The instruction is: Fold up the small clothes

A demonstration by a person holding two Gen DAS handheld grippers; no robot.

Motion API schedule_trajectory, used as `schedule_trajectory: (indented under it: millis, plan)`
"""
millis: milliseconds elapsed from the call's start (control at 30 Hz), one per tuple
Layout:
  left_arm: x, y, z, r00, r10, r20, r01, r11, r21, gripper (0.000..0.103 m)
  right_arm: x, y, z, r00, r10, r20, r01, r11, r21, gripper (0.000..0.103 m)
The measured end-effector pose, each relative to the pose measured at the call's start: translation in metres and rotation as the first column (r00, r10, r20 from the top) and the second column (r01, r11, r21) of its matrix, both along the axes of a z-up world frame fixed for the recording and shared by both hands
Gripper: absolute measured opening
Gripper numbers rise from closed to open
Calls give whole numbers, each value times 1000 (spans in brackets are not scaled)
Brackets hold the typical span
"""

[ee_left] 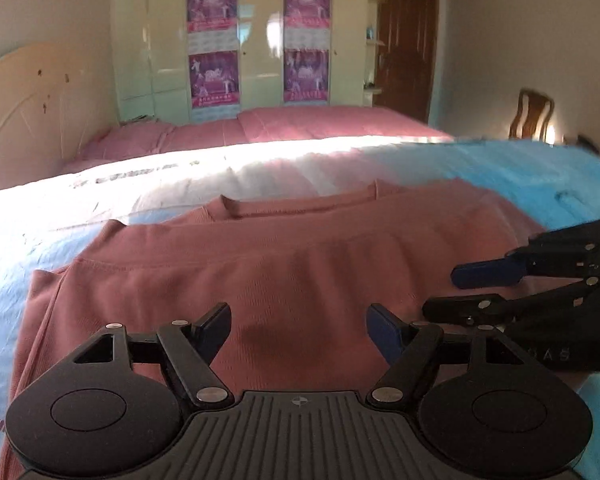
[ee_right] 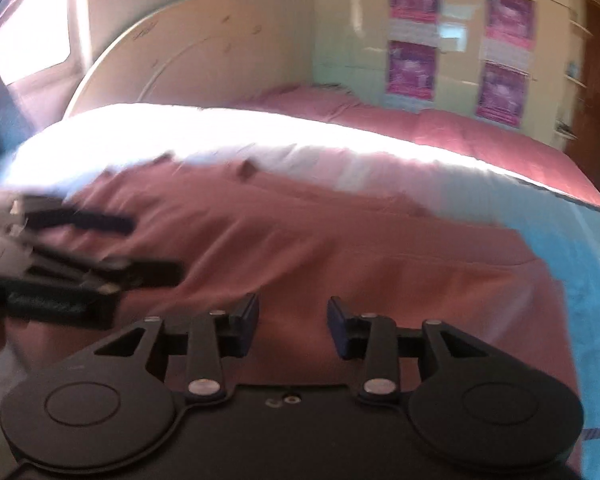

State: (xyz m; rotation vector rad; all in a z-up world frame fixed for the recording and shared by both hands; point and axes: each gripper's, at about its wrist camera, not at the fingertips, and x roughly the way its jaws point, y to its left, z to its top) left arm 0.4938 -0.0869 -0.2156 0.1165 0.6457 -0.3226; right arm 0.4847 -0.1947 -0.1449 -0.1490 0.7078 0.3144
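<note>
A: Status on the grippers?

B: Left gripper [ee_left: 299, 330] has its fingers spread wide, nothing between the blue pads [ee_left: 384, 330]. It hangs over the near part of the pink garment [ee_left: 284, 256]. Right gripper [ee_right: 293, 326] is also spread, empty, over the same cloth. In the left wrist view it comes in from the right edge, jaws apart.

A: Where's the garment?

B: Flat on the light blue sheet [ee_left: 540, 172], covering the bed's near side. Neckline [ee_left: 292, 204] faces the far side. Left hem edge runs diagonally toward the camera. A folded layer lies across the top, its ribbed edge straight across the middle.

A: Room to move?

B: Bare sheet to the left and right of the garment, more beyond the collar. A strong sun patch [ee_left: 180, 168] washes out the far sheet. Behind that, a pink bedspread [ee_left: 300, 124].

A: Materials?

B: Garment is a soft knit, matte, with fine ribbing and stitched hems. Sheet is smooth. Gripper bodies are black plastic with round discs and metal pivots. Curved cream headboard [ee_left: 24, 108] on the left, glossy wardrobe [ee_left: 256, 36] with purple posters [ee_left: 212, 4], a brown door [ee_left: 408, 40] and a wooden chair [ee_left: 534, 114] far right.

A: Right wrist view quality?

B: Blurred. Left gripper smears at its left edge; its jaw state isn't readable there.
</note>
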Motion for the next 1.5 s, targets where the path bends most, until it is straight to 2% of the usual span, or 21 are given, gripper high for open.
schedule_trajectory:
  millis: [67, 167, 200, 267, 333, 400, 500, 667, 767, 800, 867, 900, 1000, 1033, 1067, 1133, 1167, 1233, 1333, 1400, 1500]
  plan:
    - [1, 11, -4, 999, 42, -13, -42, 999, 16, 74, 1, -6, -3, 1000, -2, 0, 2, 1000, 2, 36]
    - [6, 53, 1, 991, 133, -14, -132, 991, 28, 74, -5, -43, 13, 990, -138, 42, 138, 990, 18, 36]
    - [6, 68, 0, 986, 165, -24, -164, 985, 50, 74, -3, -65, 15, 978, -204, 33, 203, 979, 24, 36]
    - [0, 89, 1, 984, 178, -30, -178, 984, 19, 75, 8, -99, 5, 951, -305, -50, 304, 952, -28, 38]
    - [-3, 93, 1, 981, 192, -17, -191, 980, 60, 75, 5, -127, 4, 950, -303, -74, 307, 951, 41, 38]
    - [-8, 95, 2, 980, 199, -17, -197, 977, 79, 75, -3, -127, 13, 941, -335, -42, 333, 942, -33, 35]
    - [-24, 96, 6, 978, 208, 13, -208, 974, 86, 75, -22, -134, 23, 936, -351, 3, 351, 936, -2, 39]
    - [-43, 106, 9, 954, 297, 35, -299, 950, 84, 75, -30, -145, 13, 927, -370, -64, 370, 929, -9, 37]
    - [-45, 112, 7, 945, 327, 31, -328, 941, 82, 74, -34, -146, 14, 927, -364, -88, 367, 930, 16, 23]
    - [-43, 112, 6, 947, 321, 27, -323, 943, 87, 70, -35, -143, 15, 930, -357, -89, 360, 933, 11, 22]
    - [-32, 111, 2, 951, 309, -12, -306, 945, 120, 16, -35, -139, 13, 934, -346, -87, 346, 938, -15, 9]
    - [-30, 113, 1, 947, 320, -10, -315, 938, 144, 15, -37, -138, 13, 934, -346, -87, 344, 938, -35, 8]
    - [-28, 127, 1, 951, 309, -11, -304, 940, 158, 15, -39, -144, 15, 929, -355, -101, 349, 934, -73, 7]
    - [-28, 127, 3, 954, 300, -15, -294, 941, 167, 24, -38, -144, 15, 931, -346, -116, 338, 937, -86, 10]
    - [-28, 126, 9, 951, 308, -14, -301, 937, 177, 43, -37, -142, 16, 931, -346, -118, 334, 936, -107, 23]
    - [-42, 119, 24, 959, 282, 24, -282, 949, 141, 60, -41, -134, 28, 923, -381, -48, 372, 919, -133, 35]
    - [-49, 108, 29, 966, 256, 38, -258, 957, 129, 61, -48, -129, 37, 928, -373, -3, 371, 923, -101, 34]
    - [-61, 75, 33, 986, 164, 31, -166, 980, 108, 61, -53, -110, 47, 947, -322, -16, 322, 947, -9, 30]
    - [-74, 22, 29, 998, 58, 9, -59, 996, 71, 61, -58, -47, 36, 986, -159, -43, 159, 987, 4, 27]
    - [-76, 1, 23, 999, 46, -4, -46, 997, 57, 61, -64, -7, 25, 997, -64, -45, 63, 998, -12, 28]
    - [-69, 5, 14, 994, 96, -47, -94, 994, 53, 61, -66, 16, 7, 995, -36, -98, 33, 999, -24, 28]
